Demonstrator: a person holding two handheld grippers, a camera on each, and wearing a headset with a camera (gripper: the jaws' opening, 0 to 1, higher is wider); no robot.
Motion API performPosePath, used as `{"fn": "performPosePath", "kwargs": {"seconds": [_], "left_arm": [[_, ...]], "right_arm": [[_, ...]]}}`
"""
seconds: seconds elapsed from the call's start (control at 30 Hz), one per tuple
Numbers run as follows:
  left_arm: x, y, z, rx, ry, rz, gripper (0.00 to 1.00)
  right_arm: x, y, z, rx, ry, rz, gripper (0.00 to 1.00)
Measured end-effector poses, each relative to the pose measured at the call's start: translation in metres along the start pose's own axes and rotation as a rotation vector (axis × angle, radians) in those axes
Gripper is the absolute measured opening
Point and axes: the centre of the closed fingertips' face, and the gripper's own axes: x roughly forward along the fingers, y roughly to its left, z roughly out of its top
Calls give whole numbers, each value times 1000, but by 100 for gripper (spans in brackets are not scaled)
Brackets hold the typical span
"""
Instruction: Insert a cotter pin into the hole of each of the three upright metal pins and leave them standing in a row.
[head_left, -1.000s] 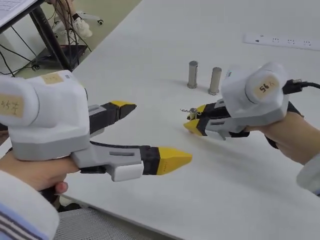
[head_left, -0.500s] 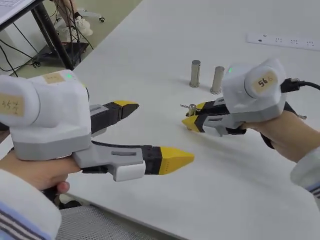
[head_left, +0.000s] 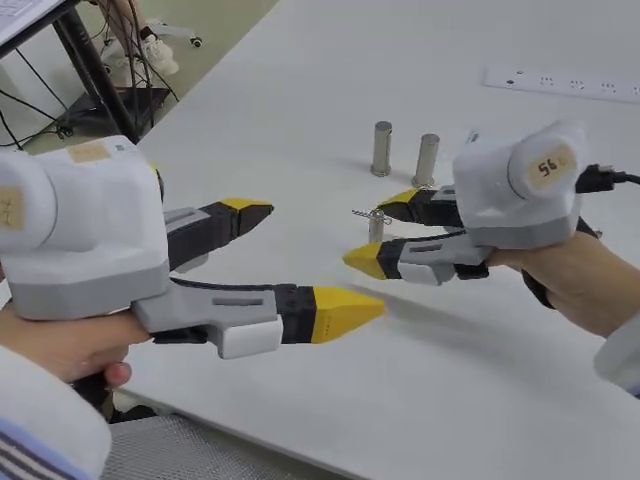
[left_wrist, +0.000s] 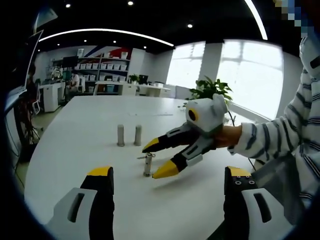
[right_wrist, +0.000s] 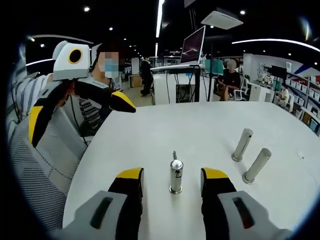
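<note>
A short metal pin (head_left: 376, 228) stands upright on the white table (head_left: 300, 90) with a cotter pin (head_left: 366, 213) through its top. My right gripper (head_left: 368, 232) is open, one jaw on each side of that pin and not touching it. Its own view shows the pin (right_wrist: 175, 176) between the yellow fingertips (right_wrist: 131, 175). Two bare metal pins (head_left: 382, 148) (head_left: 427, 160) stand side by side farther back, also seen as pins (right_wrist: 243, 144) (right_wrist: 257, 165). My left gripper (head_left: 318, 258) hovers open and empty at the near left, a hand's width from the pin (left_wrist: 147, 165).
A white power strip (head_left: 560, 82) lies at the far right of the table. The table's left edge (head_left: 190, 110) drops to a floor with a desk leg and cables. A person in a striped sleeve (left_wrist: 280, 135) holds the right gripper (left_wrist: 150, 162).
My right gripper was shut on the pin with the cotter pin; it has opened and the pin now stands free between its jaws. The left gripper has stayed open in place.
</note>
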Motion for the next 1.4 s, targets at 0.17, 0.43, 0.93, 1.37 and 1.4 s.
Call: {"fn": "performPosePath", "kwargs": {"seconds": [0.17, 0.43, 0.93, 1.37, 1.4], "left_arm": [[5, -2, 5, 5, -6, -18, 90], [18, -5, 8, 7, -2, -52, 90], [27, -9, 16, 4, -2, -94, 89], [26, 3, 14, 7, 29, -83, 89], [26, 5, 13, 7, 29, -79, 89]], "right_arm": [[-32, 0, 3, -26, 6, -19, 51], [-82, 3, 9, -15, 12, -67, 57], [-132, 9, -14, 199, -33, -167, 82], [-164, 5, -48, 395, 14, -312, 92], [-166, 4, -51, 423, 6, -323, 93]]}}
